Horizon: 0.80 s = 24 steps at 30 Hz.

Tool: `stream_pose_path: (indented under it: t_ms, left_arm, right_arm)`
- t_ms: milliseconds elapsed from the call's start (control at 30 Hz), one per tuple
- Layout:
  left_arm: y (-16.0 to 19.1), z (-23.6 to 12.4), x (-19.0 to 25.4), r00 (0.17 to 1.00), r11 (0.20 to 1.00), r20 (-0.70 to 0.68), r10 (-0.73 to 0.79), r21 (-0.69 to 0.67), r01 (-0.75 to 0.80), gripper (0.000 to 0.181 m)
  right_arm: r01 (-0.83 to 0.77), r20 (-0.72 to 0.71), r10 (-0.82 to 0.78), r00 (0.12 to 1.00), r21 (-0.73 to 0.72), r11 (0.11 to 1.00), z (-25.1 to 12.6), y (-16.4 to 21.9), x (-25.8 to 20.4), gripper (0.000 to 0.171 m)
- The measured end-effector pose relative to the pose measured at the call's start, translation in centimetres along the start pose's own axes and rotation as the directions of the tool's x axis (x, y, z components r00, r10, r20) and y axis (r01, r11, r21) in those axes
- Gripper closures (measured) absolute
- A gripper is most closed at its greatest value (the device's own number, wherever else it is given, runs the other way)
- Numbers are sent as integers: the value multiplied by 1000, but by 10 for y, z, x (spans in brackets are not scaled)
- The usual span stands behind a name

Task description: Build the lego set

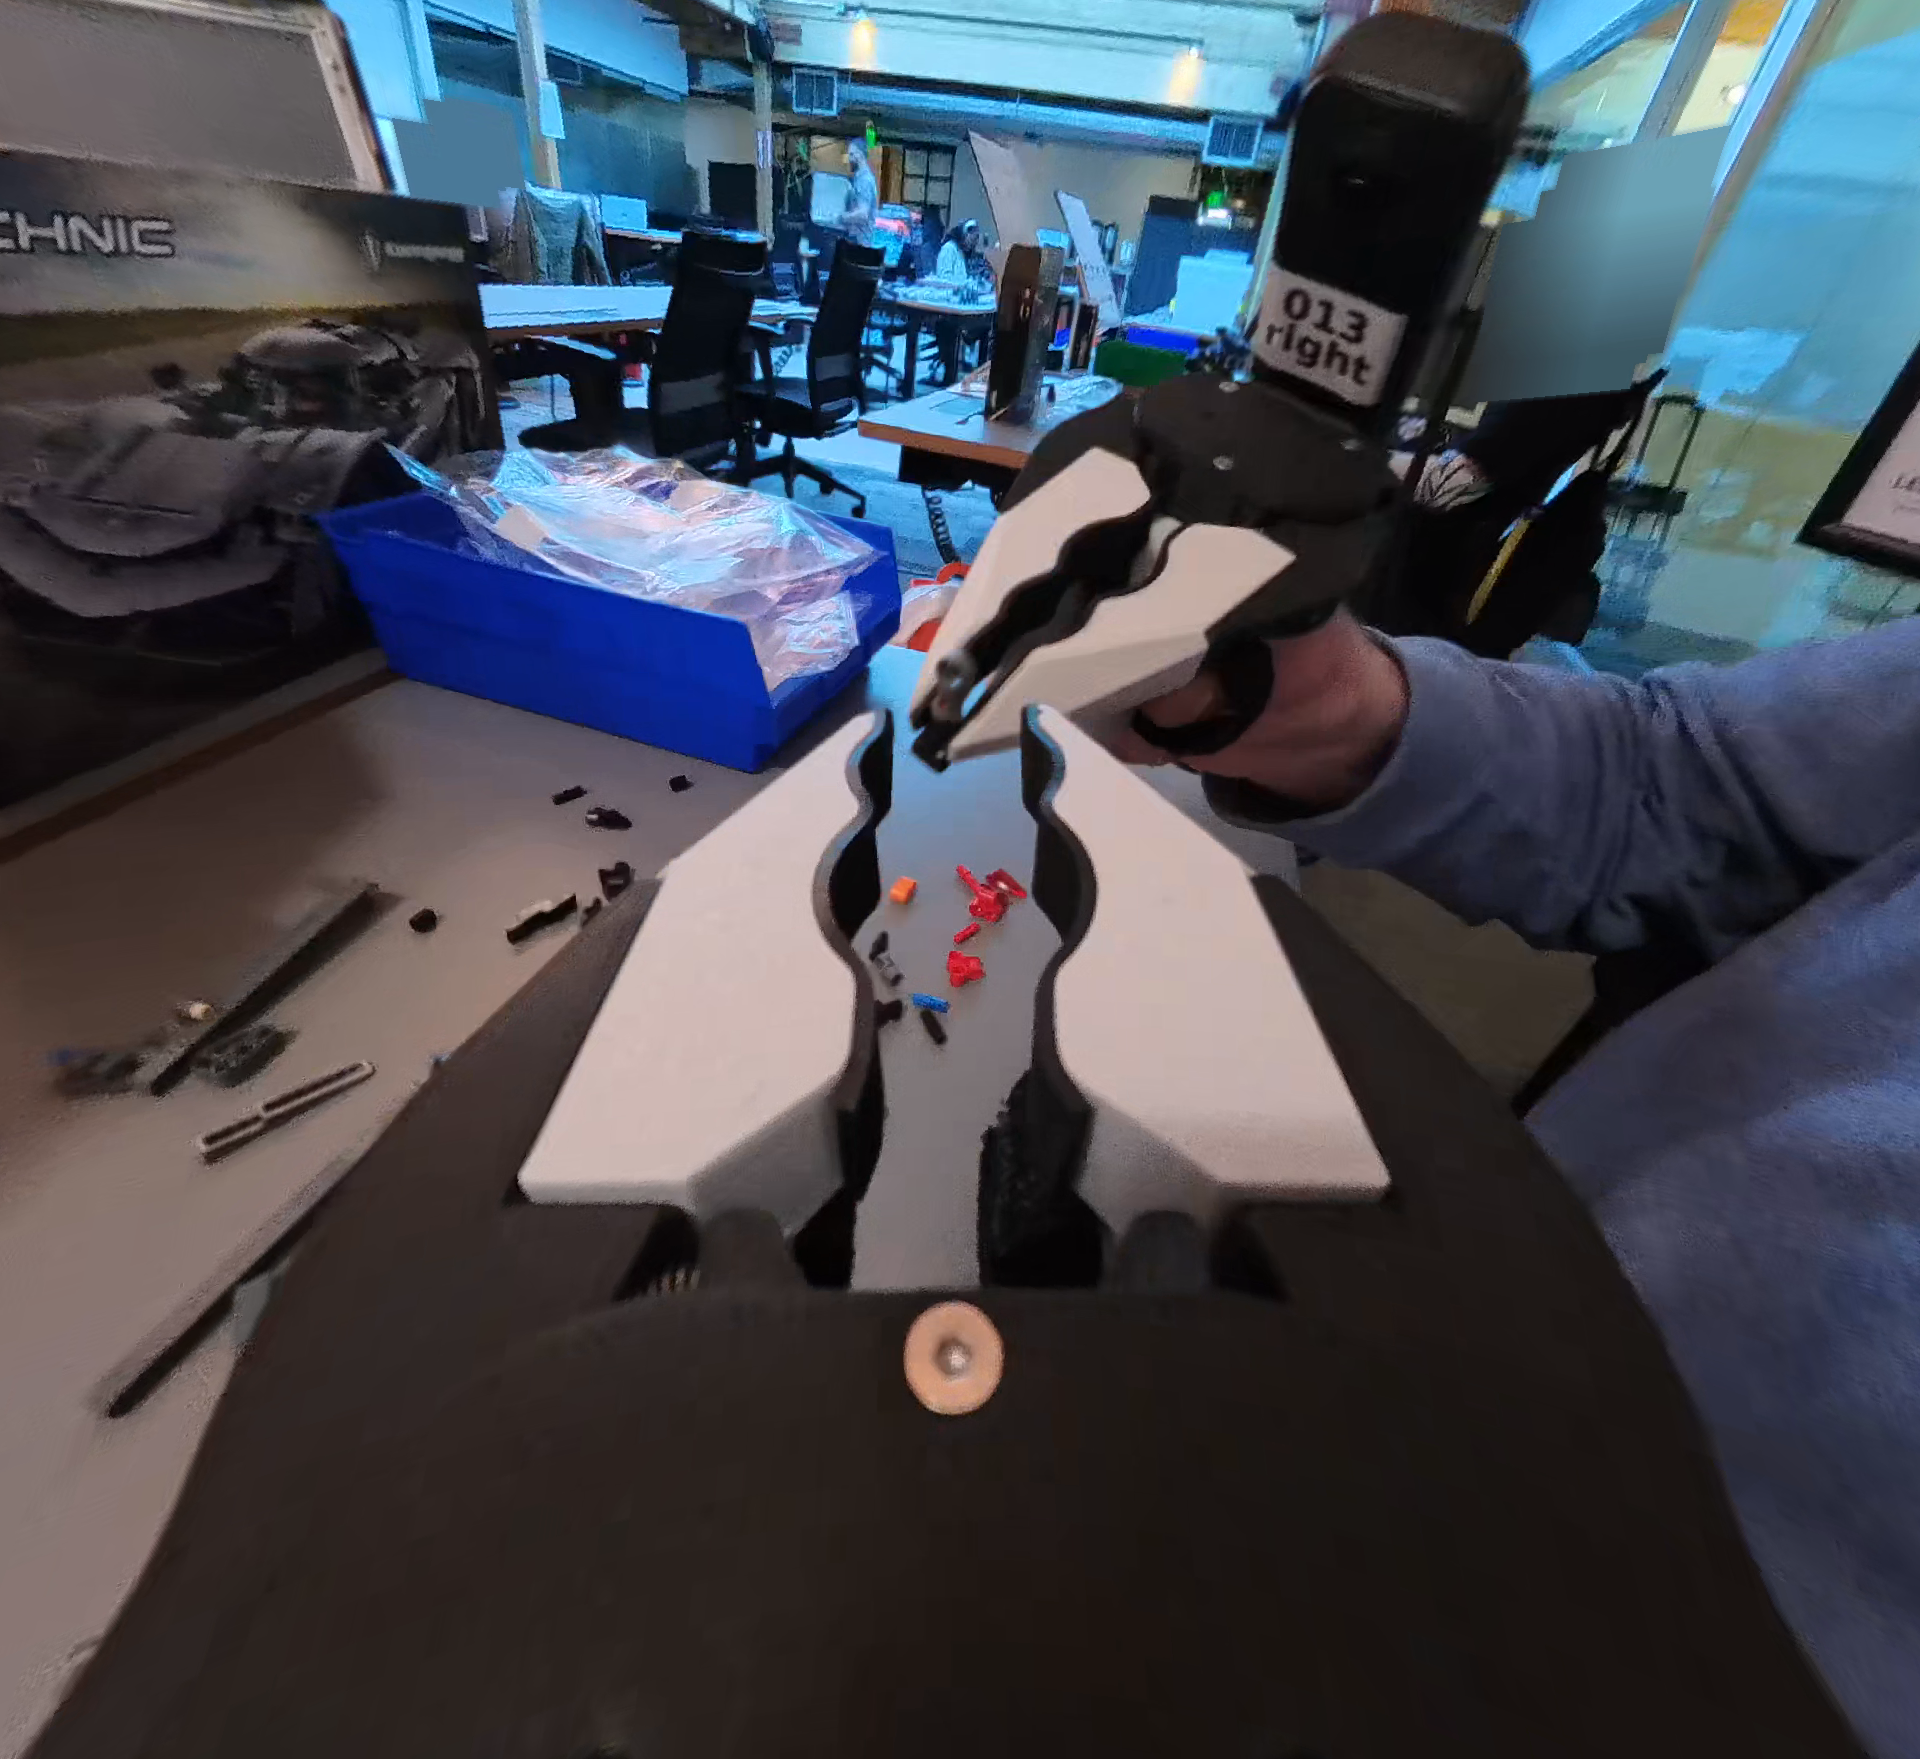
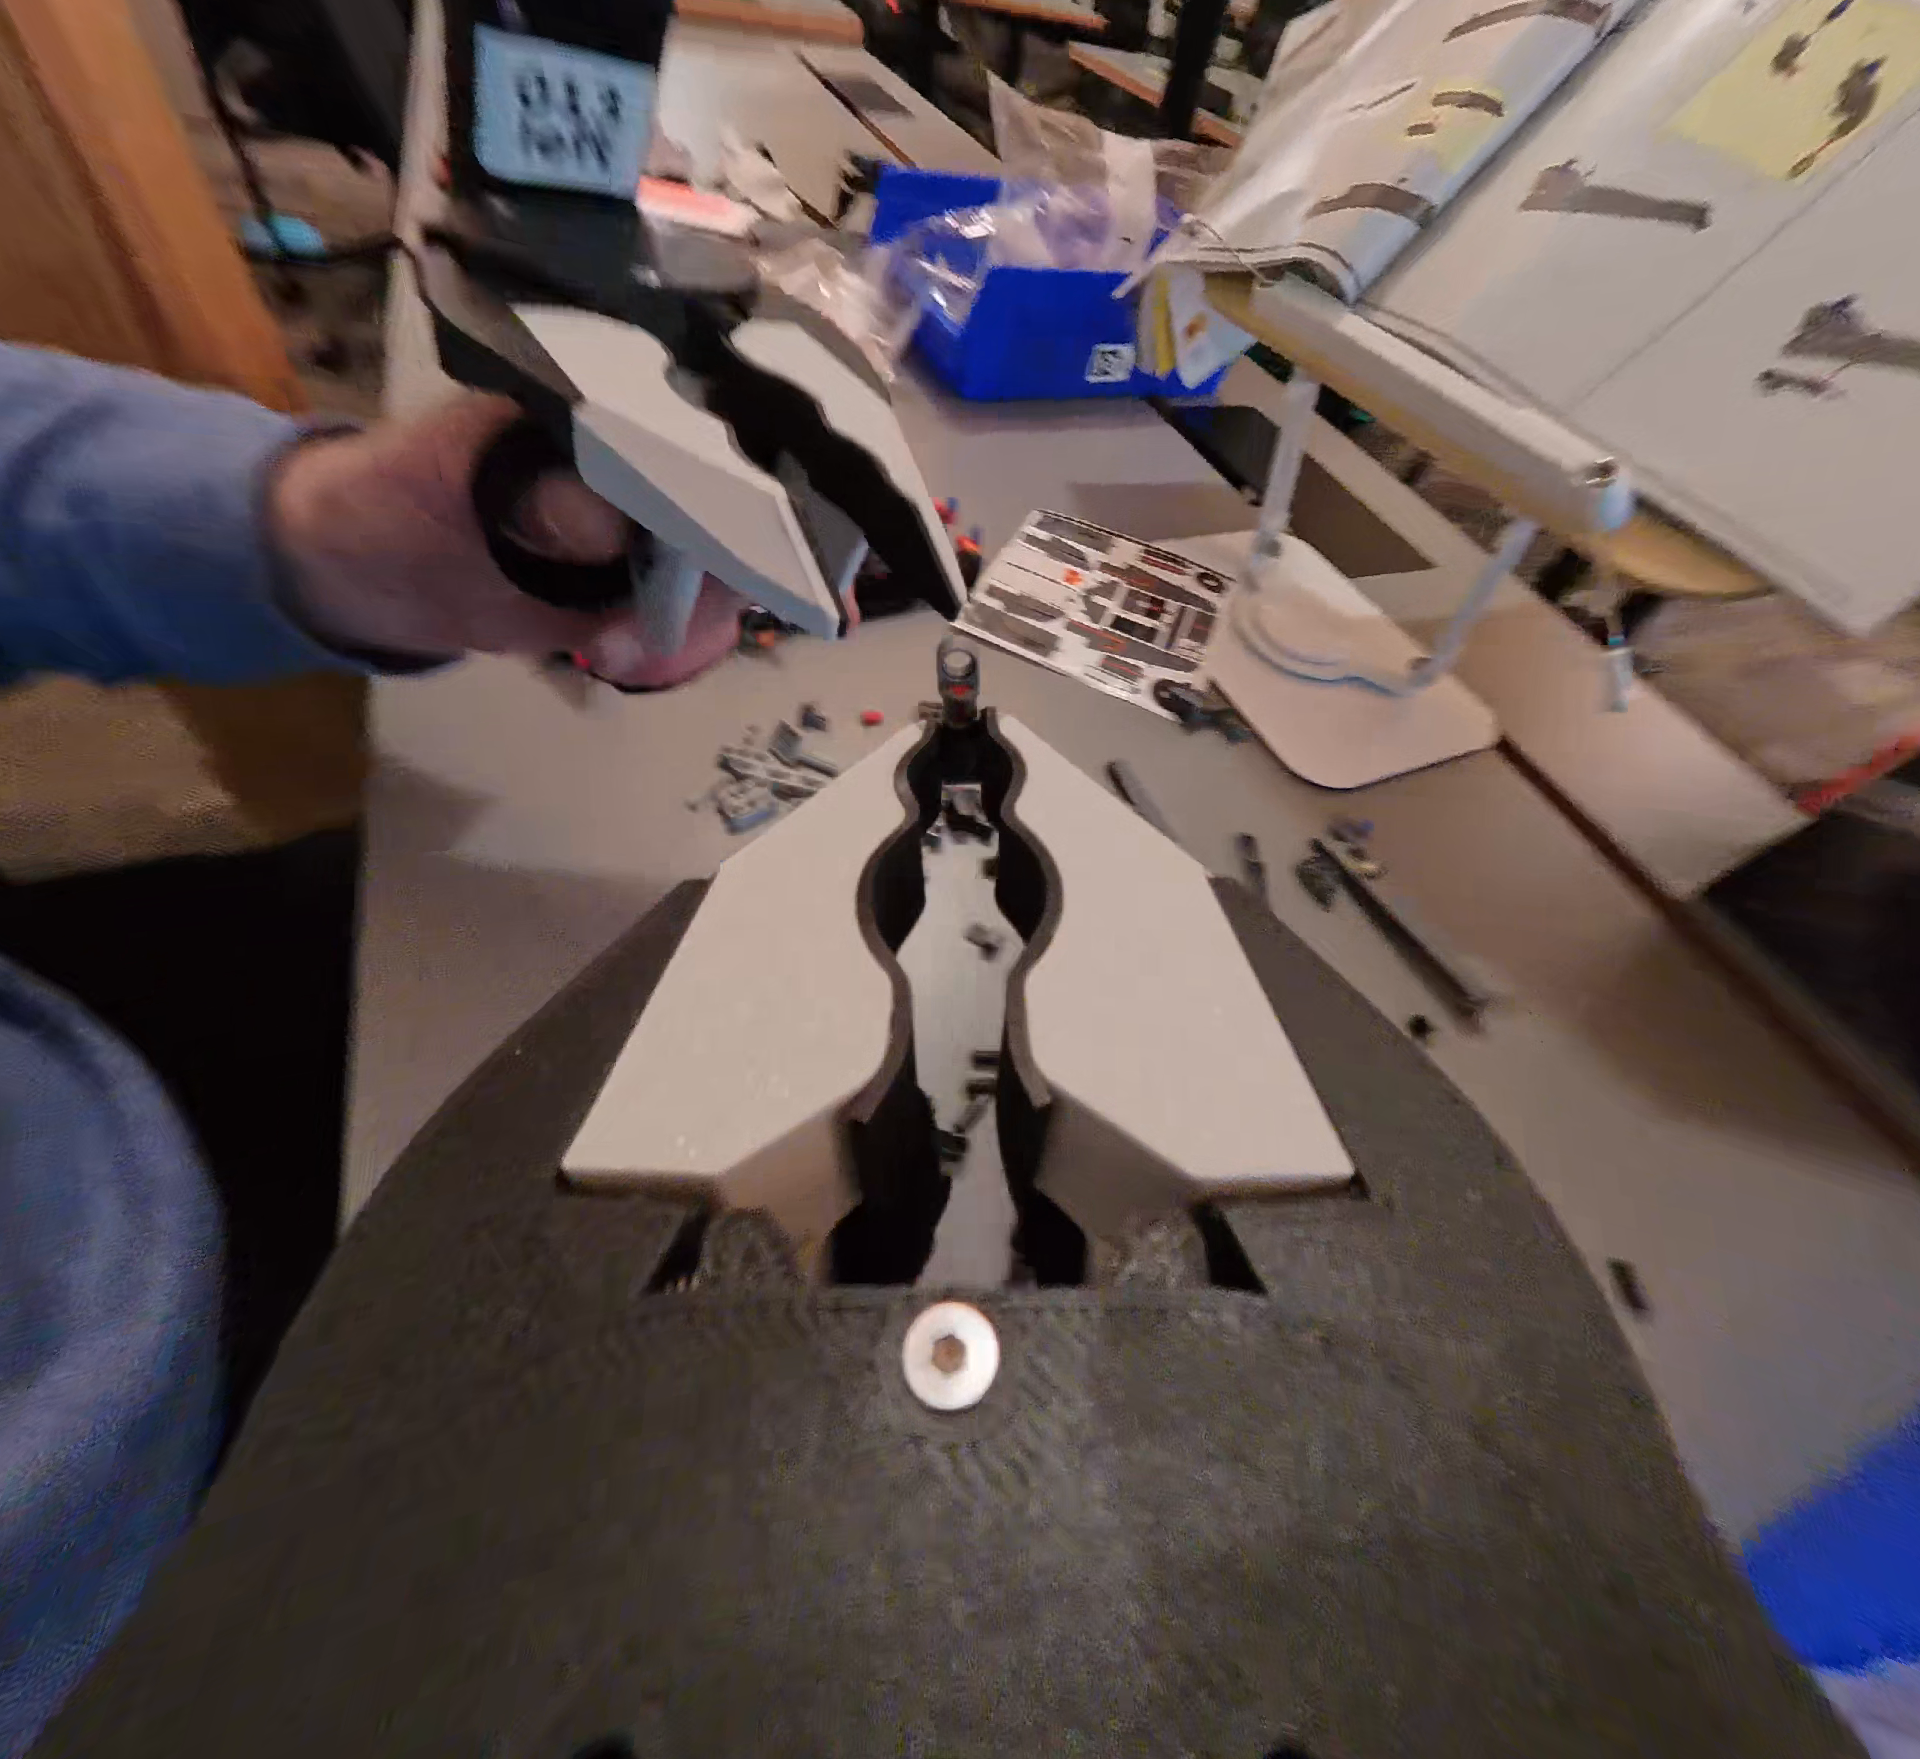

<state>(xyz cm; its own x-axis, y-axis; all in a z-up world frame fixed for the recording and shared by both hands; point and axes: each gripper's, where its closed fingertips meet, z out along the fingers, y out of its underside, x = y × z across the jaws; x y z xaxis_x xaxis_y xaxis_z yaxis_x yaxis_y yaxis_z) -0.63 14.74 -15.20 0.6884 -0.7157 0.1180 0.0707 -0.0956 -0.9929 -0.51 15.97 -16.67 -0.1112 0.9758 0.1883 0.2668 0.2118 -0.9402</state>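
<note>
**Small assembly held aloft in right jaws; left jaws empty and ready**

Right gripper (image 2: 956,733): jaws closed on a small dark lego sub-assembly (image 2: 956,681) with a grey cylindrical tip and a spot of red, which sticks out past the fingertips. It is held well above the grey desk (image 2: 540,774). Judgement: raised so the other gripper can add to it or take it.

Left gripper (image 1: 956,733): jaws apart, nothing between them. It sits just beside the right gripper's tips, apparently lined up to receive or brace the piece.

Loose parts on the desk below: small red lego pins (image 1: 982,909), one orange piece (image 1: 902,888), one blue pin (image 1: 930,1003), several black connectors (image 1: 592,816) and long black beams (image 1: 281,1107). Likely spread out for easy picking.

View differences:
- Left wrist view alone shows the coloured pins, the dark printed set box (image 1: 208,421) and the blue plastic bin (image 1: 582,629) of clear bags from the front.
- Right wrist view alone shows the open instruction booklet (image 2: 1558,203) propped on a white stand (image 2: 1340,670), a printed sticker sheet (image 2: 1101,597) lying flat, and the held piece head-on.
</note>
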Motion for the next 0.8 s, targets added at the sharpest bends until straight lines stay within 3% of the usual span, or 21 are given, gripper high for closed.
stream_pose_path:
  t_ms: [133,233,367,500,633,800]
  left_arm:
    - [6,10,-3,998,996,55,6,-94,-1,162]
    - [9,10,-6,998,995,68,-13,-100,20,174]
    - [14,9,-3,997,994,68,-30,-108,37,177]
    - [23,5,0,985,978,-5,-172,-119,170,177]
    - [66,2,0,944,908,-47,-328,-291,301,177]
    - [152,-6,7,927,730,-28,-373,-625,275,177]
  right_arm:
    - [136,-85,-142,986,-71,988,9,1,-1,168]
    - [188,-118,-199,973,-102,977,10,2,-3,167]
    - [234,-126,-250,960,-123,964,10,6,-6,167]
    - [224,-69,-234,970,-126,966,8,15,-16,158]
    - [189,47,-184,982,-206,960,16,49,-32,159]
    - [121,100,-98,990,-260,958,20,82,-35,167]
